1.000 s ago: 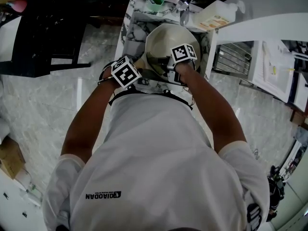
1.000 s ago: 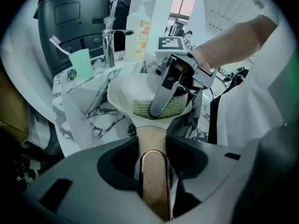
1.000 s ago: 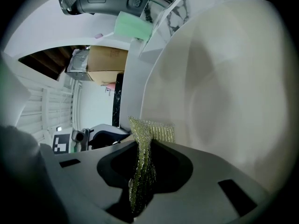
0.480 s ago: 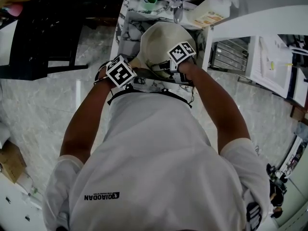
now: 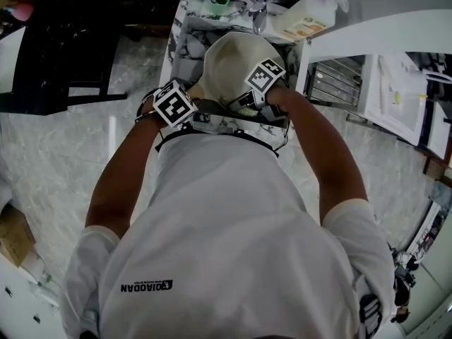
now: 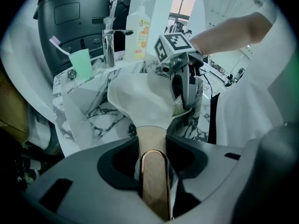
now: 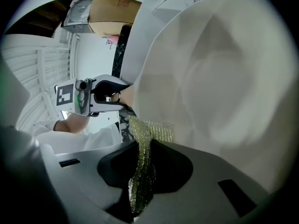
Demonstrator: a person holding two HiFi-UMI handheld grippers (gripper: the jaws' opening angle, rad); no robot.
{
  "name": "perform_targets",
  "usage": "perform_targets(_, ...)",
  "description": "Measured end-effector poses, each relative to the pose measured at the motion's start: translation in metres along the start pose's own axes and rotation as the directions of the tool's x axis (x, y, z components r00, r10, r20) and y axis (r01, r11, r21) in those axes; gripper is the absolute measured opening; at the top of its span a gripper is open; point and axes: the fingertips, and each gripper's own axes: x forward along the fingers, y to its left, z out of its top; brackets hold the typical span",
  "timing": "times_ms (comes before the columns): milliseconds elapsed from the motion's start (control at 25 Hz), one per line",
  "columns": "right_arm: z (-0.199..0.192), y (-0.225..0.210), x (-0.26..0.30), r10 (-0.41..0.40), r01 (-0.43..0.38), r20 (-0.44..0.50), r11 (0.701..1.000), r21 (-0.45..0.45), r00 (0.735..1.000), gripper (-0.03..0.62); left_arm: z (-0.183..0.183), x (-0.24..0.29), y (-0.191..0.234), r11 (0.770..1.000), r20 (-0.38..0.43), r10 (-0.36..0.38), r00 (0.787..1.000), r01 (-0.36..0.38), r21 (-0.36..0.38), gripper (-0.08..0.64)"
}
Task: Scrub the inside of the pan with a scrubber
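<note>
Right tool [image 7: 142, 160] has its 2 jaws squeezed shut on the scrubber [image 7: 147, 136], a shiny yellow-green mesh pad. The top of the pad sticks out past the jaws. Just in front of this tool is the pan [image 7: 219, 73], and its pale inside fills most of what this tool sees. The pad's tip is at the side wall of the pan, close to the rim and near the handle. It looks like it touches the wall, but I cannot be sure.

Left tool [image 6: 152, 148] has its 2 jaws shut on the pan handle [image 6: 154, 181], which is brown like wood. It holds the pan tipped up, so the open side faces the right tool. Below and past the left tool is the marble worktop [image 6: 93, 111]. Farther off stand a tap [image 6: 109, 41], a green cup [image 6: 81, 64] with a toothbrush in it, and a soap bottle [image 6: 138, 29].

I think the scrubbing step is going on now. Only 1 small spot by the rim is under the pad. Next, the right tool needs to push the pad down into the middle of the pan and rub round and round. The left tool must hold the handle tight so the pan does not twist.

On the back of the shirt [image 5: 212, 246] I can read QIAODAN, upside down. The bottle's label has orange on it, but its words are too small to read. Each tool has a cube with black and white squares.
</note>
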Motion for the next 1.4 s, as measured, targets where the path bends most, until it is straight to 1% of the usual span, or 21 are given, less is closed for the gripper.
perform_targets(160,-0.012,-0.003,-0.005,-0.035,0.031,-0.095,0.999,-0.037,0.995,0.087,0.004,-0.002,0.000,1.000,0.009,0.006,1.000,-0.006,0.004,0.190)
perform_targets(280,-0.021,-0.010,-0.008,-0.069,0.061,-0.162,0.997,-0.055,0.984,0.087,0.007,-0.004,0.001,1.000,0.019,0.017,1.000,-0.017,0.009,0.190)
perform_targets(360,-0.027,-0.017,-0.012,-0.094,0.084,-0.199,0.995,-0.058,0.976,0.087,0.004,-0.002,0.000,1.000,0.010,0.012,1.000,-0.012,0.008,0.190)
perform_targets(440,-0.032,-0.022,-0.015,-0.106,0.097,-0.217,0.994,-0.054,0.970,0.087,0.000,0.001,-0.001,1.000,-0.001,0.003,1.000,-0.003,0.006,0.190)
perform_targets(640,-0.033,-0.023,-0.015,-0.106,0.095,-0.232,0.994,-0.057,0.967,0.087,0.002,-0.001,0.001,1.000,0.008,0.012,1.000,-0.012,0.011,0.190)
perform_targets(760,-0.033,-0.022,-0.015,-0.109,0.095,-0.243,0.993,-0.067,0.964,0.087,0.000,-0.001,0.000,1.000,0.001,0.003,1.000,-0.003,0.004,0.192)
perform_targets(840,-0.030,-0.022,-0.017,-0.122,0.101,-0.238,0.990,-0.102,0.964,0.087,-0.001,0.000,0.000,1.000,-0.001,-0.002,1.000,0.002,0.002,0.191)
perform_targets(920,-0.022,-0.021,-0.023,-0.153,0.120,-0.199,0.979,-0.166,0.968,0.087,-0.001,0.000,0.000,1.000,-0.001,-0.005,1.000,0.005,0.003,0.190)
perform_targets(960,-0.015,-0.020,-0.027,-0.177,0.141,-0.163,0.968,-0.208,0.971,0.087,-0.001,0.000,-0.001,1.000,-0.002,-0.005,1.000,0.005,0.003,0.190)
perform_targets(1000,-0.006,-0.020,-0.032,-0.212,0.177,-0.116,0.950,-0.259,0.970,0.087,-0.001,-0.001,-0.001,1.000,-0.002,-0.005,1.000,0.005,0.003,0.191)
perform_targets(1040,0.006,-0.022,-0.039,-0.262,0.230,-0.060,0.919,-0.320,0.963,0.087,-0.001,-0.001,0.000,1.000,-0.001,-0.003,1.000,0.003,0.003,0.190)
perform_targets(1080,0.018,-0.024,-0.047,-0.327,0.302,0.004,0.869,-0.392,0.945,0.087,0.000,-0.002,0.000,1.000,0.001,0.000,1.000,0.000,0.004,0.190)
perform_targets(1120,0.032,-0.029,-0.057,-0.403,0.388,0.073,0.793,-0.470,0.912,0.087,0.001,-0.002,0.000,1.000,0.004,0.003,1.000,-0.003,0.004,0.190)
perform_targets(1160,0.046,-0.034,-0.068,-0.486,0.478,0.144,0.687,-0.547,0.862,0.087,0.001,-0.002,0.000,1.000,0.006,0.004,1.000,-0.004,0.004,0.191)
perform_targets(1200,0.060,-0.041,-0.080,-0.572,0.562,0.211,0.550,-0.618,0.793,0.087,0.001,-0.002,0.000,1.000,0.007,0.007,1.000,-0.007,0.006,0.191)
perform_targets(1240,0.073,-0.049,-0.092,-0.657,0.624,0.274,0.383,-0.681,0.702,0.087,0.003,-0.003,0.001,1.000,0.009,0.011,1.000,-0.011,0.009,0.190)
perform_targets(1280,0.085,-0.057,-0.104,-0.730,0.650,0.331,0.199,-0.733,0.597,0.087,0.004,-0.004,0.002,1.000,0.011,0.015,1.000,-0.015,0.011,0.191)
perform_targets(1320,0.096,-0.066,-0.114,-0.782,0.633,0.384,0.018,-0.774,0.491,0.087,0.005,-0.004,0.002,1.000,0.012,0.016,1.000,-0.016,0.013,0.190)
perform_targets(1360,0.105,-0.073,-0.121,-0.809,0.582,0.432,-0.142,-0.801,0.398,0.087,0.005,-0.004,0.002,1.000,0.012,0.015,1.000,-0.015,0.012,0.191)
perform_targets(1400,0.113,-0.079,-0.126,-0.820,0.511,0.473,-0.270,-0.816,0.322,0.086,0.005,-0.005,0.001,1.000,0.012,0.014,1.000,-0.014,0.011,0.190)
